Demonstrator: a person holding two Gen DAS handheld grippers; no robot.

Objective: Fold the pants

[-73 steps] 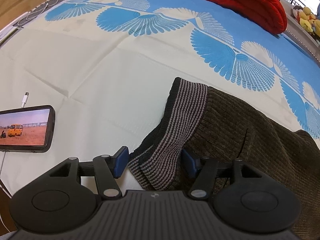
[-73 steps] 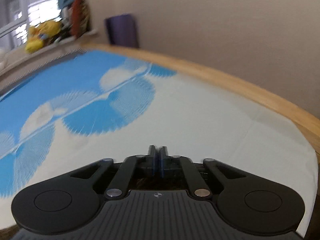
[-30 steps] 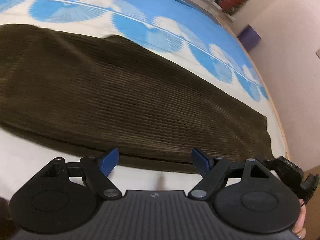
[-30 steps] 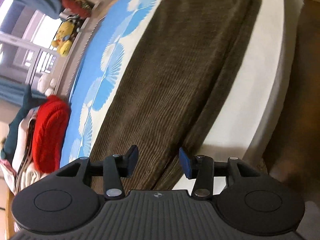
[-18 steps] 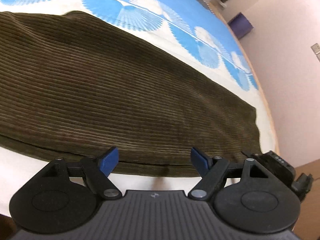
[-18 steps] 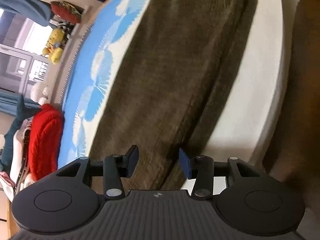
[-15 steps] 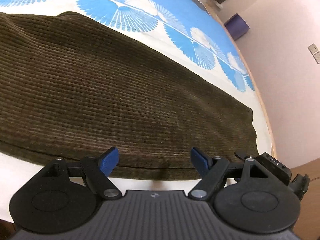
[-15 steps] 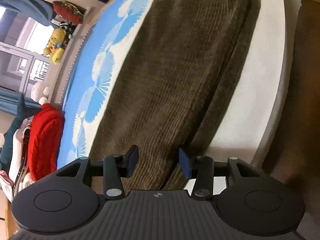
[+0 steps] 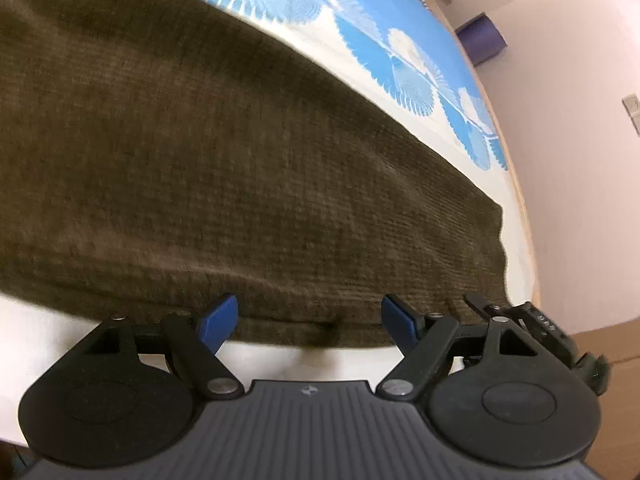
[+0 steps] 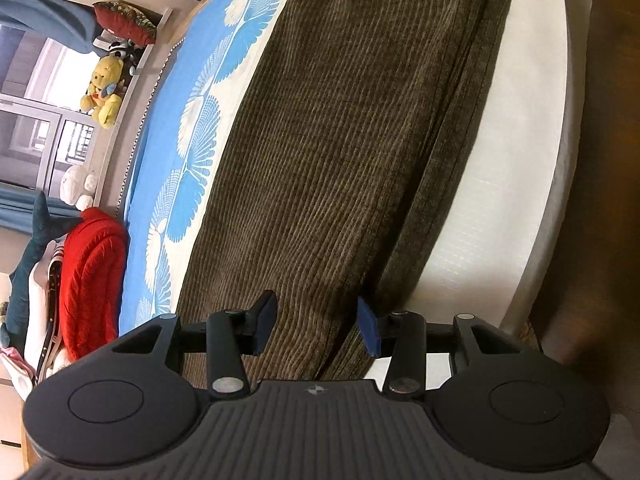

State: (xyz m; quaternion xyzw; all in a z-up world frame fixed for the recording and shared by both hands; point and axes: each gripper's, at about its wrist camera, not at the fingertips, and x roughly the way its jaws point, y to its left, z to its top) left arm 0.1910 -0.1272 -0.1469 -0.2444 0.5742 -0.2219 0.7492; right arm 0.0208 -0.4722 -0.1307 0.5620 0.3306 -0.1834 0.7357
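Far left on the right wrist view: red knitted blanket (image 10: 94, 276) and yellow plush bear (image 10: 102, 94), well clear. Dark brown corduroy pants (image 10: 340, 140) laid lengthwise on the white-and-blue fan-patterned bedsheet (image 10: 516, 184), one leg doubled over the other, lower layer peeking out along the right. Left gripper (image 9: 310, 320) spread wide, empty, at the pants' near edge. Right gripper (image 10: 316, 326) likewise wide, empty, over the leg seam. Risk, likely: pinching only the top layer, so the lower leg drags askew. Little sheet before the mattress edge on the right; ample room toward the blue side.
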